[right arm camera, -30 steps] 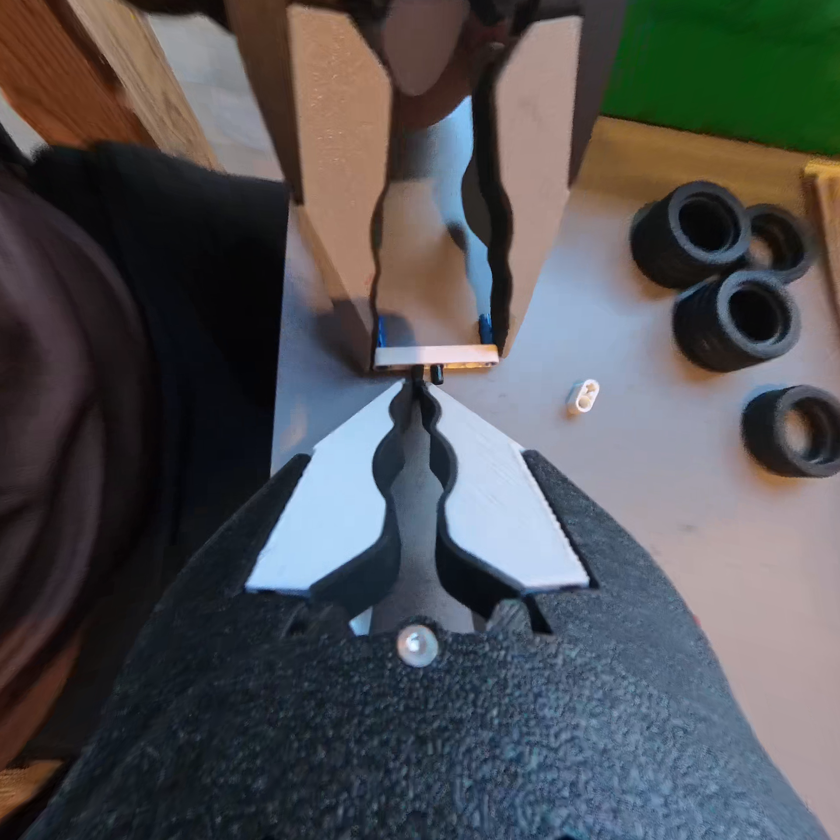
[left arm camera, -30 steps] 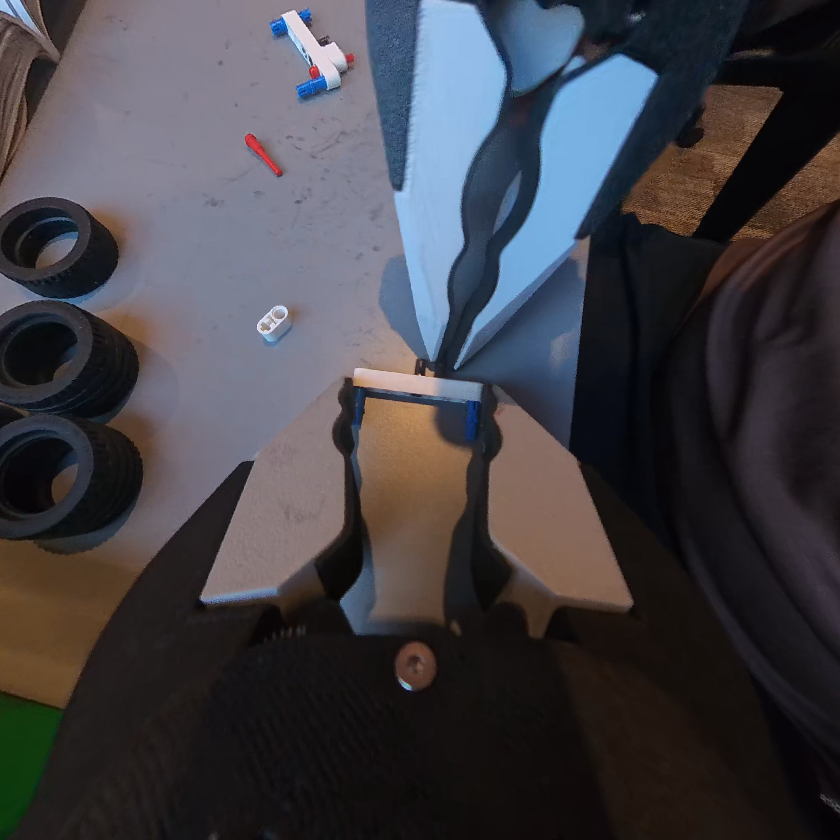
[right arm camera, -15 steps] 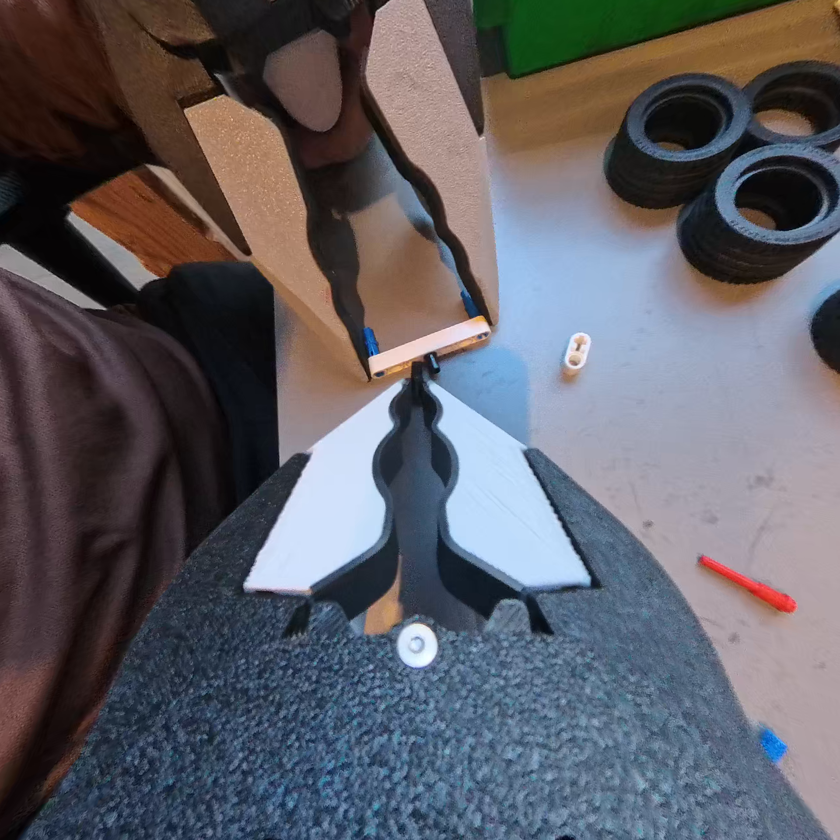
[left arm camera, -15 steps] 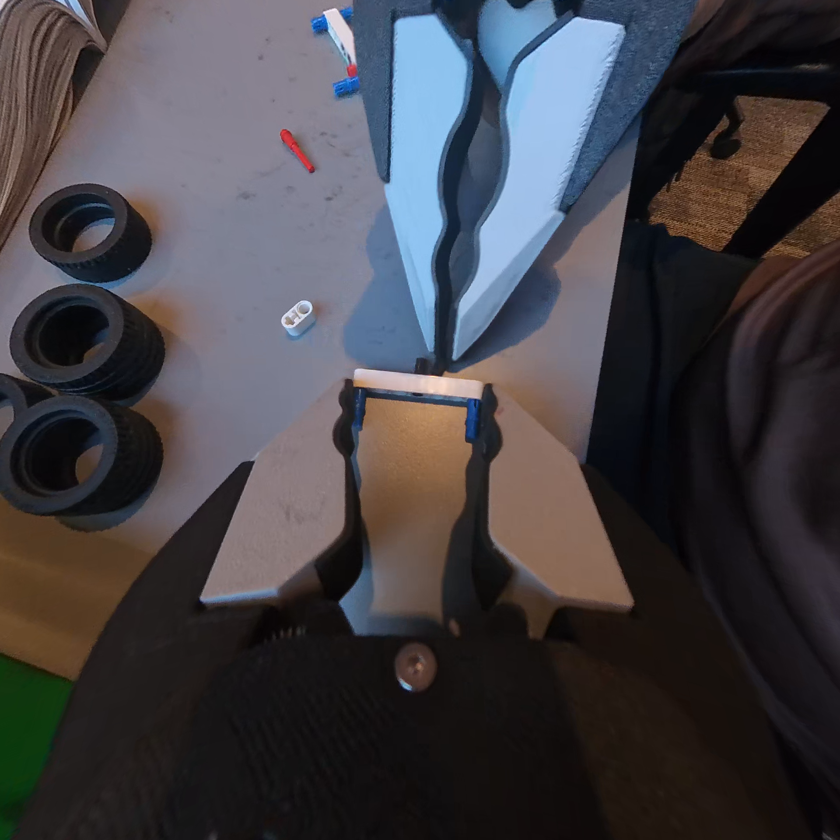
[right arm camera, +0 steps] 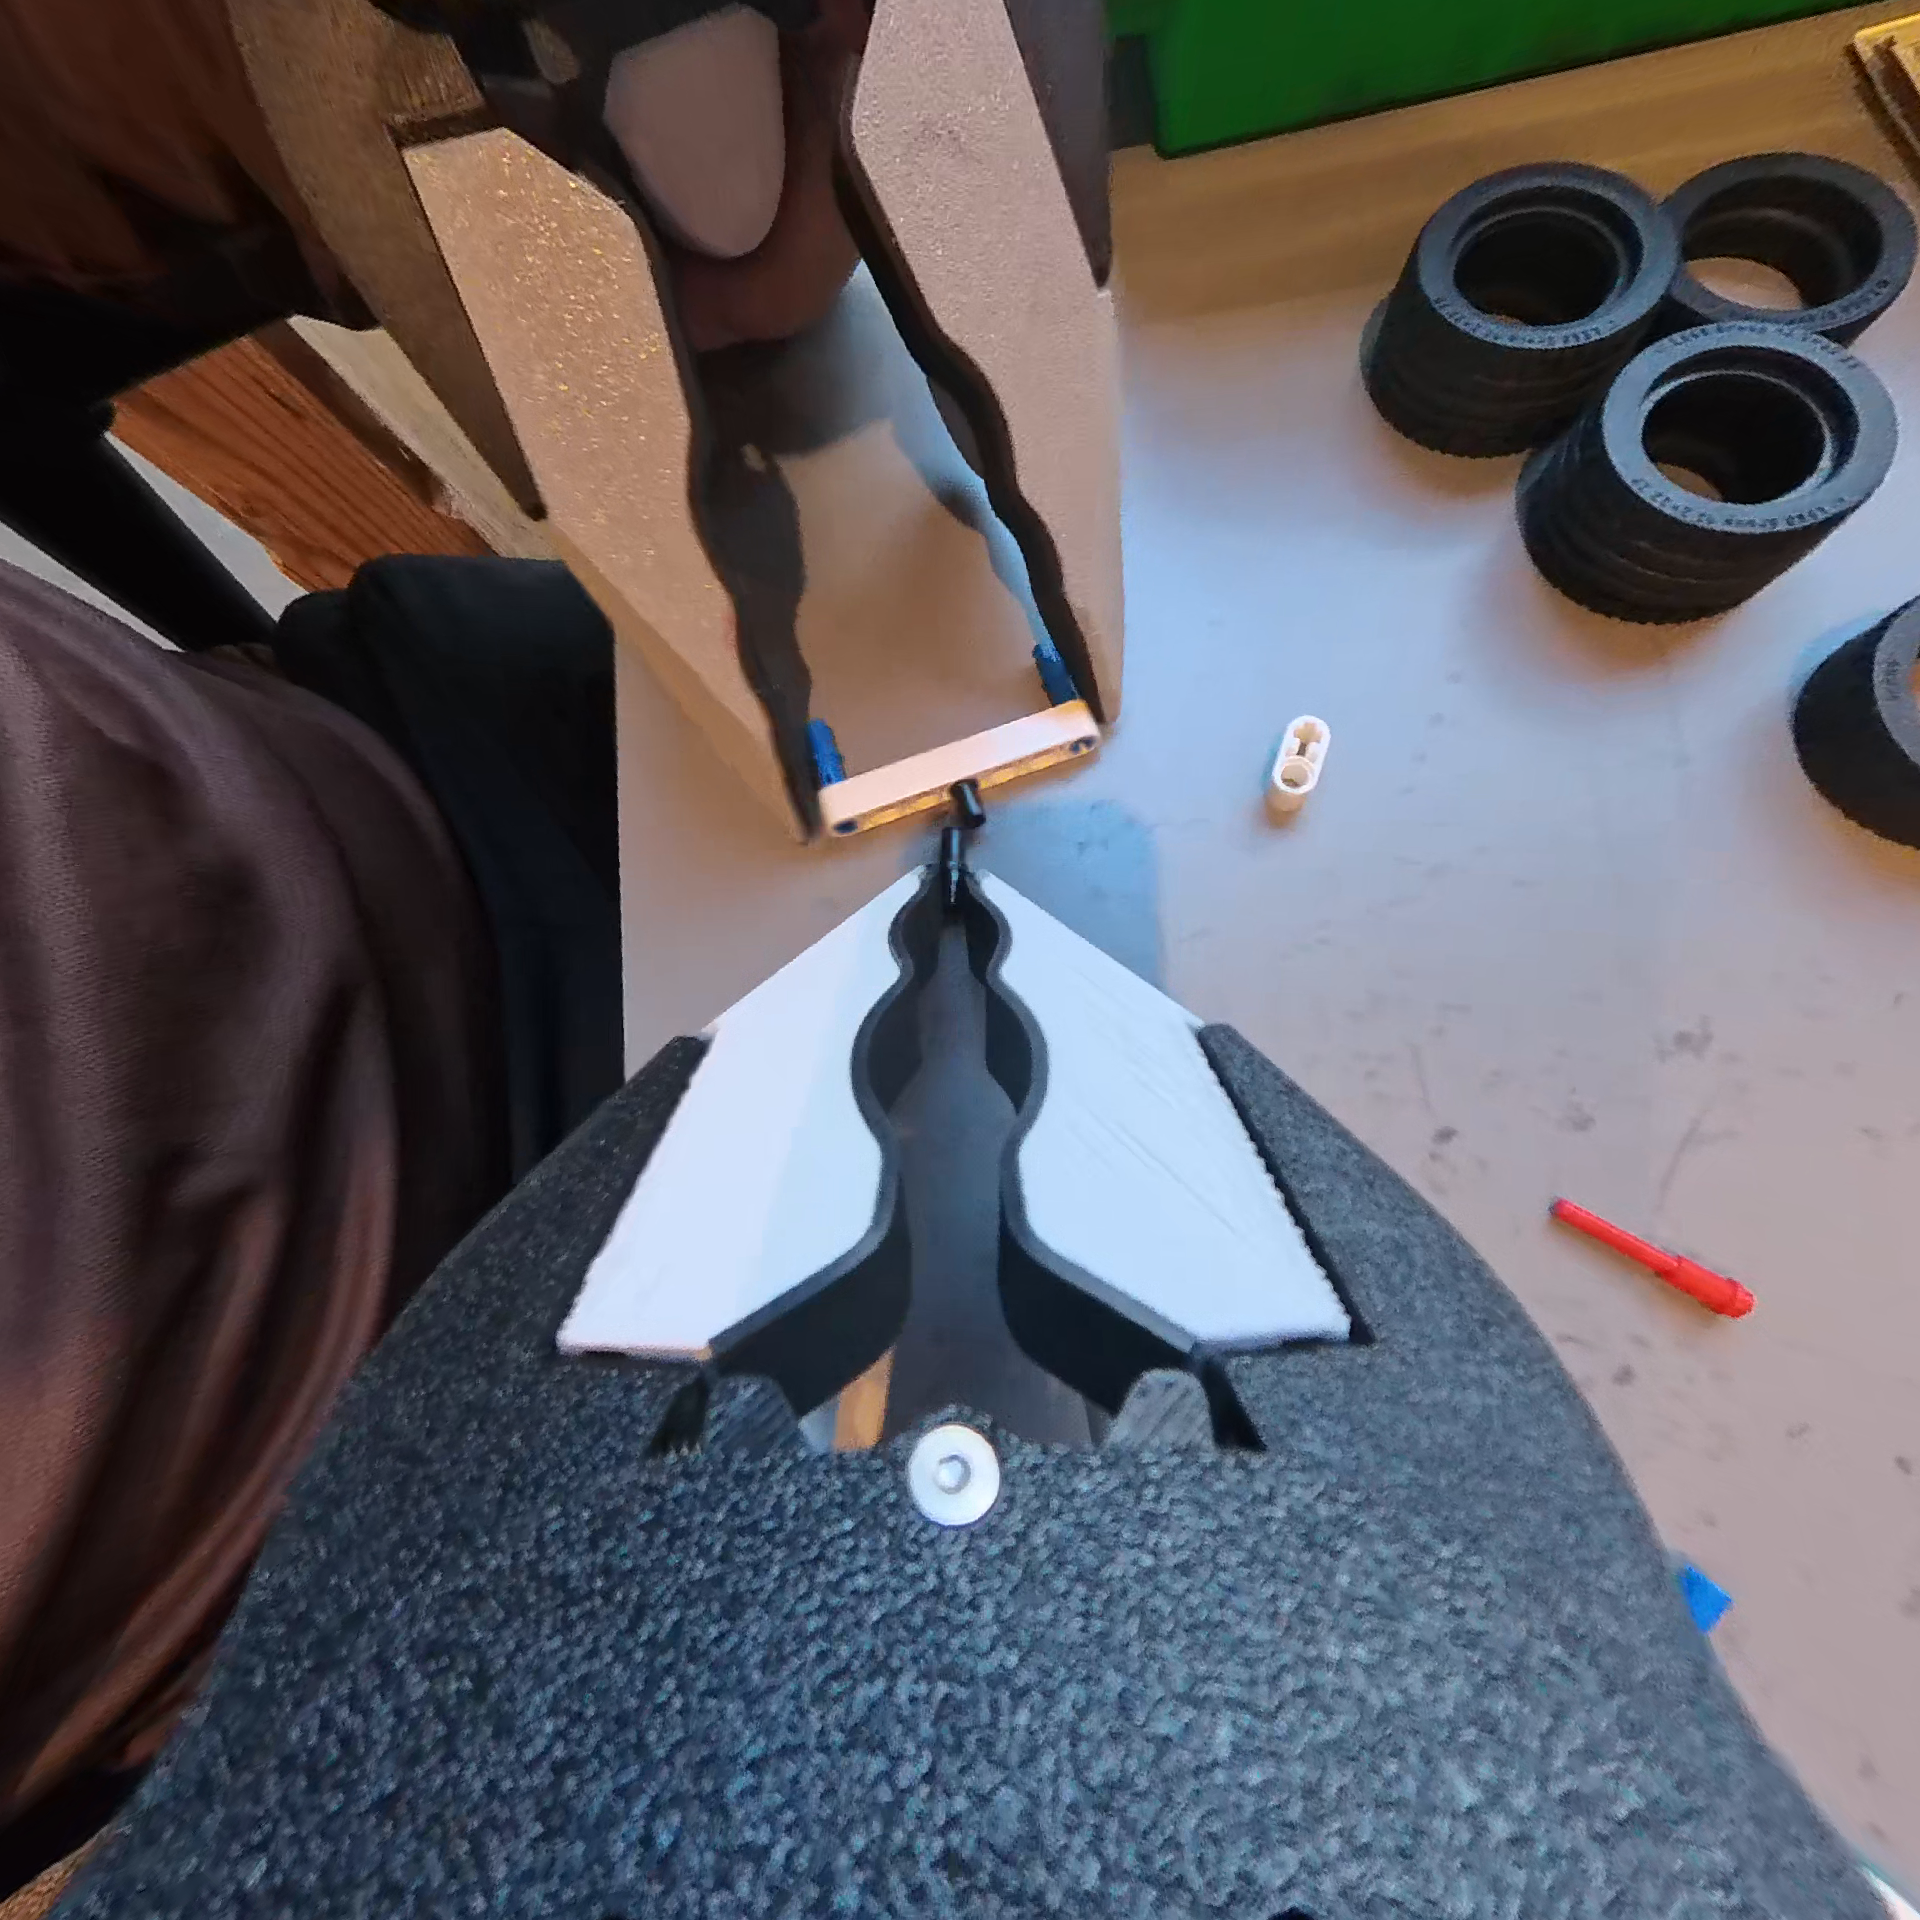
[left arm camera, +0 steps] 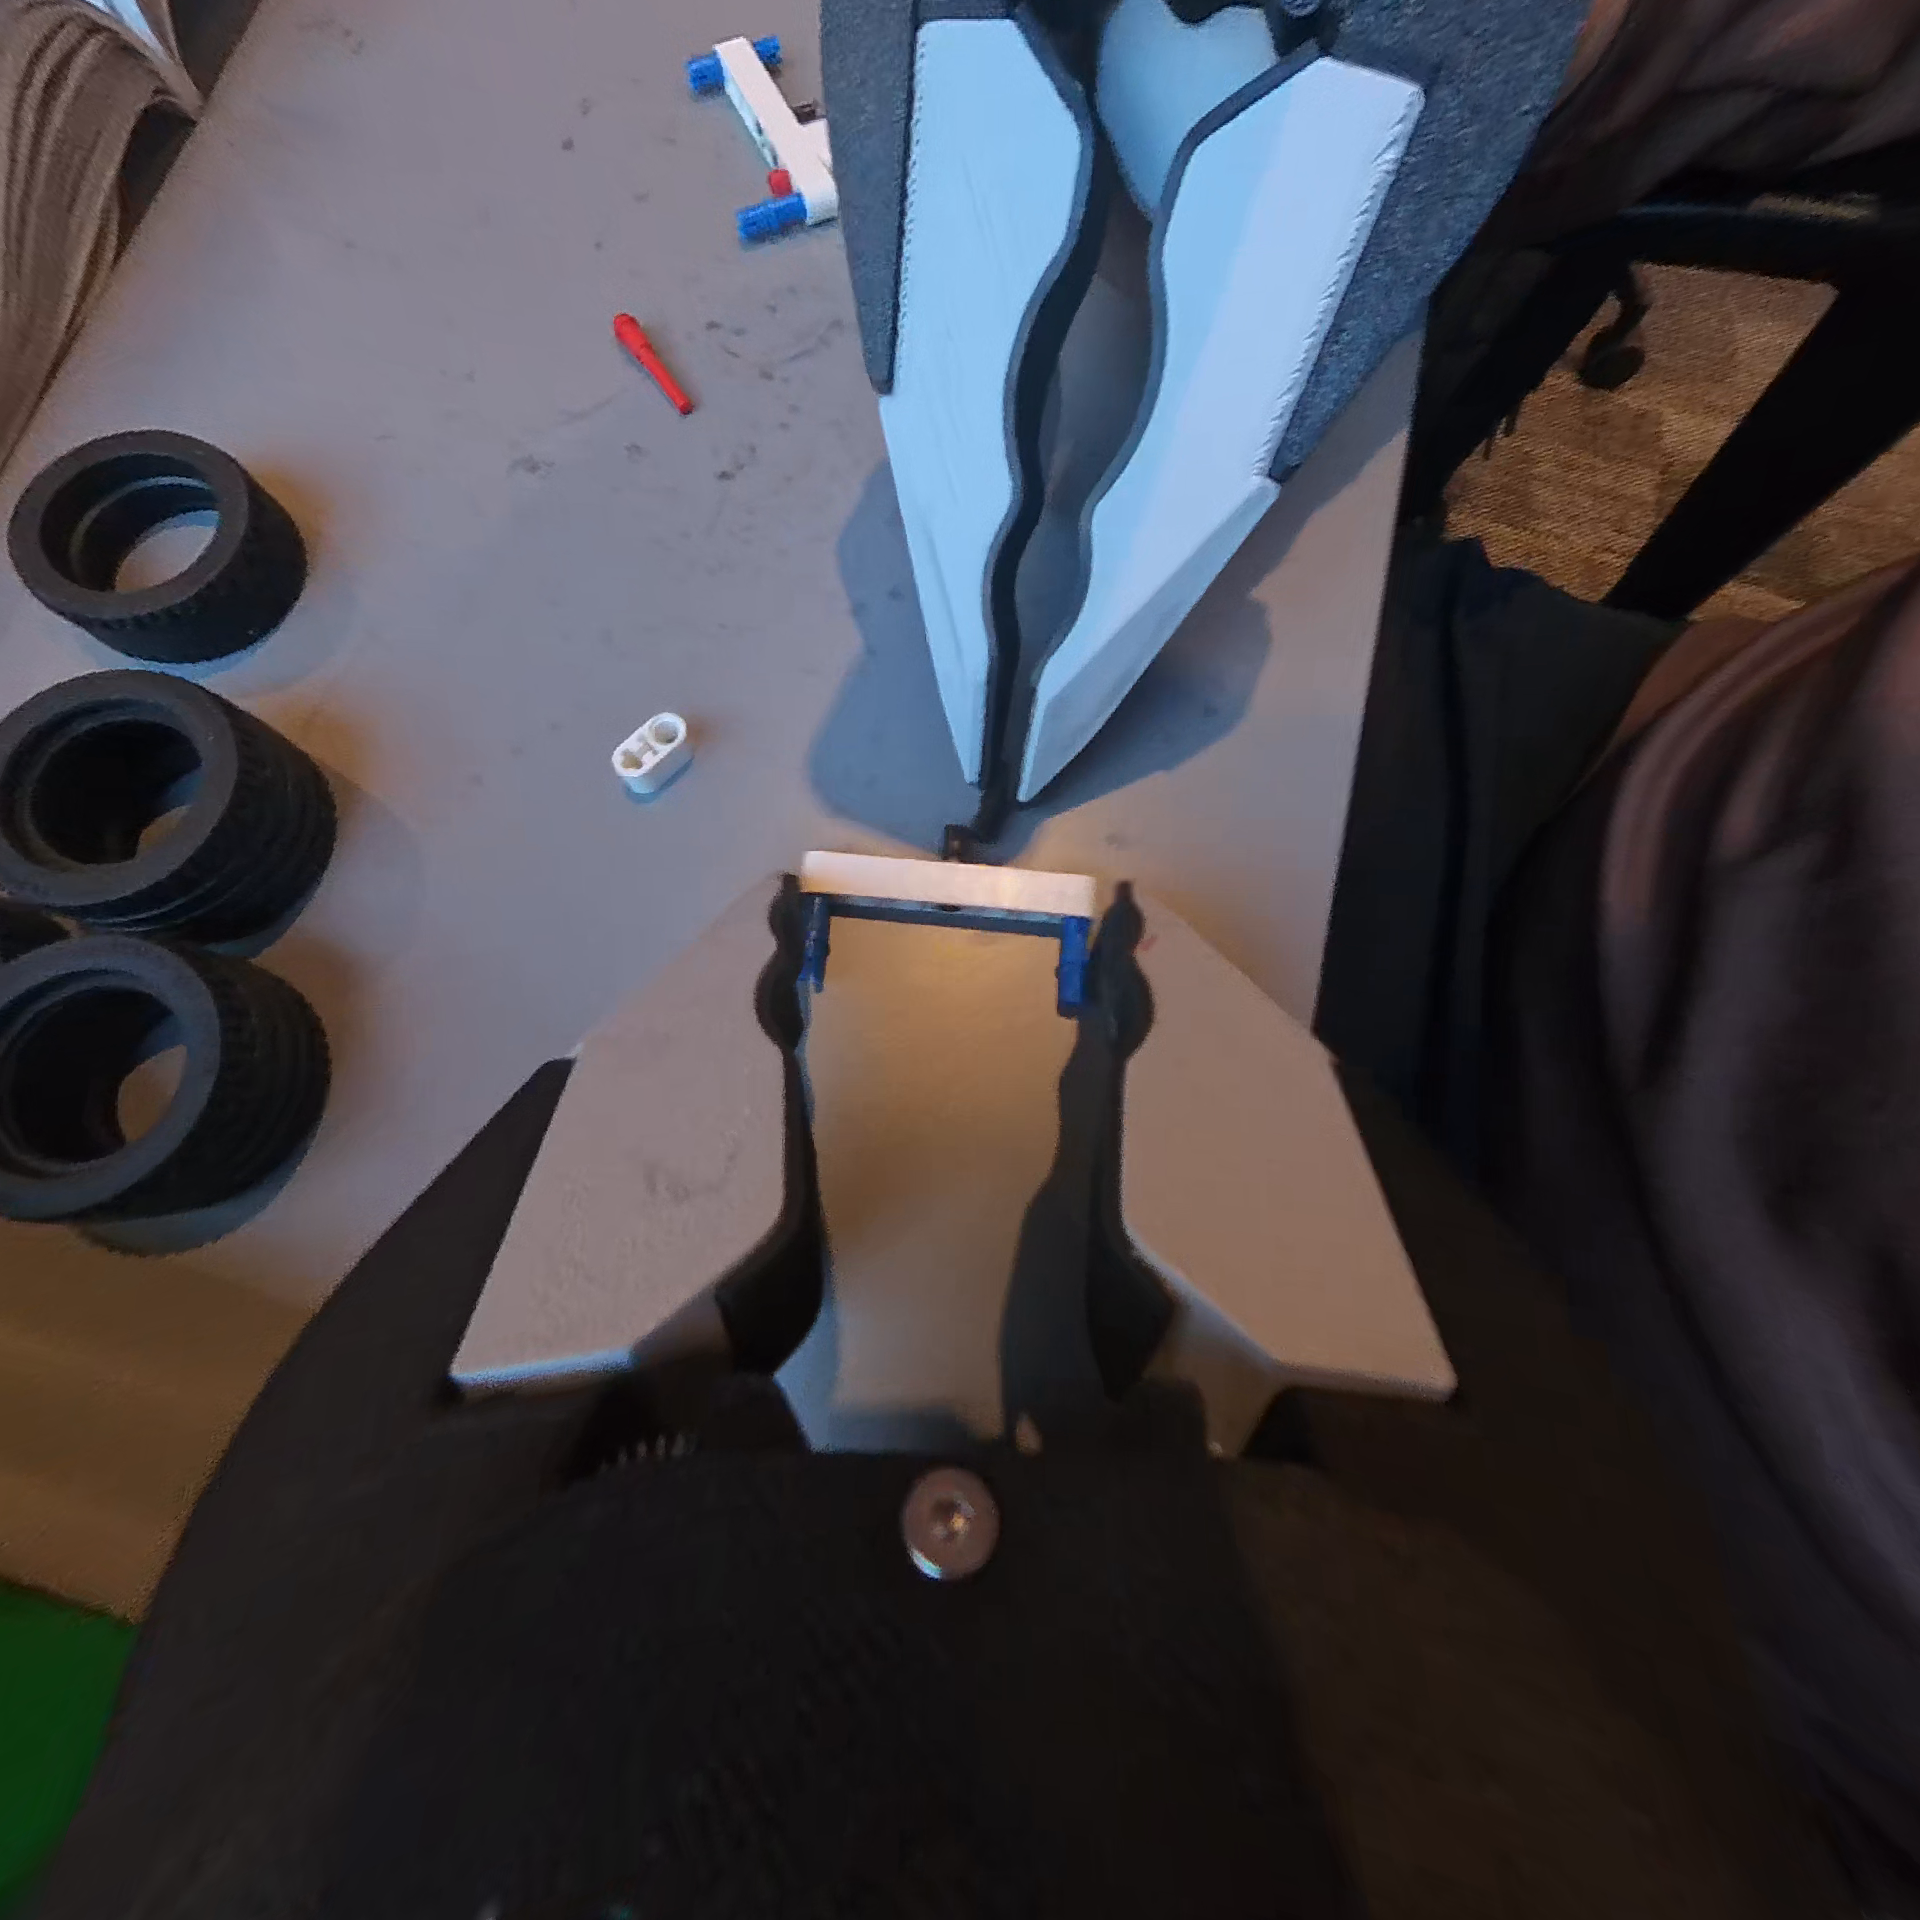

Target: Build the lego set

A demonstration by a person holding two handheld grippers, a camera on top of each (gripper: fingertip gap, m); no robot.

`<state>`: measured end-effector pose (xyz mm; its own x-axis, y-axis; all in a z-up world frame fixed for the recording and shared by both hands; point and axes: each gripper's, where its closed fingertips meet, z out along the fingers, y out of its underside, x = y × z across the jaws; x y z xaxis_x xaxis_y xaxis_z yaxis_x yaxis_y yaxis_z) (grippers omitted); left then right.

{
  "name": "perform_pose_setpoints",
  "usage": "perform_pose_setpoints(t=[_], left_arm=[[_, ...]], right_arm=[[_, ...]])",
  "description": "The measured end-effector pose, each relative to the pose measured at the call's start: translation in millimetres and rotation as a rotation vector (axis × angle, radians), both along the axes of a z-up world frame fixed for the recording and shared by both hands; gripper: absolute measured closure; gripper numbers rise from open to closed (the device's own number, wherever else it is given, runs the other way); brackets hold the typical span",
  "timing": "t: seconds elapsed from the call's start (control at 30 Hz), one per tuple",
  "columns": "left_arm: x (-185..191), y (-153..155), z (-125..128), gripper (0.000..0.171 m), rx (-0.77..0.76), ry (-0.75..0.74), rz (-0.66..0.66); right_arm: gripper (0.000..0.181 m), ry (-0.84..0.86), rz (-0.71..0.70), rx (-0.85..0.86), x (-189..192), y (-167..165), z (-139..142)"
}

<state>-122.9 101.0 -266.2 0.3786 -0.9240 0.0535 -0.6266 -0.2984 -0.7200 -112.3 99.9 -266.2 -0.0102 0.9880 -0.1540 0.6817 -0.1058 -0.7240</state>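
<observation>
My left gripper is shut on a white beam with a blue pin at each end, held crosswise between the fingertips. It also shows in the right wrist view. My right gripper faces it tip to tip and is shut on a small black pin. The pin's far end sits at the beam's middle hole. In the left wrist view the right gripper comes down from the top, with the black pin at its tips.
On the grey table lie several black tyres, a small white connector, a red pin and a white assembly with blue pins. A person's dark clothing lies past the table edge. Less than 4 cm separates the two grippers' tips. The small white connector sits 4 centimeters or so from the ends of my left fingers. It turns up in the right wrist view as well.
Both grippers have swung together over the table, and the right one now meets the beam at a slant. Both holds are unchanged.
</observation>
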Motion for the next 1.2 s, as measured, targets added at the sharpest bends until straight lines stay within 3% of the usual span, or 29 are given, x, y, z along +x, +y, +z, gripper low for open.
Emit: perform_pose_setpoints(t=[0.27,0.33,0.4,0.5,0.6,0.7,0.93,1.2], left_arm=[[-2,0,2,0.099,-0.027,-0.010,0.008],[-2,-1,4,0.100,-0.023,-0.019,-0.002],[-1,-4,3,0.112,-0.038,-0.021,-0.024],[1,-6,2,0.111,-0.042,-0.018,-0.037],[5,-5,6,0.093,-0.061,-0.050,-0.021],[7,-6,11,0.096,-0.084,-0.100,-0.030],[7,-12,3,0.099,-0.058,-0.038,-0.072],[11,-19,11,0.088,-0.033,-0.075,-0.114]], right_arm=[[0.177,0.006,0.023,0.036,6,-1,1],[0.178,0.013,0.017,0.036,7,0,2],[0.178,0.016,0.010,0.027,7,2,2],[0.178,0.028,0.017,0.024,7,1,4],[0.177,0.035,0.032,0.037,7,-2,5],[0.177,0.027,0.030,0.022,7,-1,3],[0.178,0.139,0.049,0.006,-4,-9,21],[0.177,0.051,0.052,0.049,-10,-10,7]])
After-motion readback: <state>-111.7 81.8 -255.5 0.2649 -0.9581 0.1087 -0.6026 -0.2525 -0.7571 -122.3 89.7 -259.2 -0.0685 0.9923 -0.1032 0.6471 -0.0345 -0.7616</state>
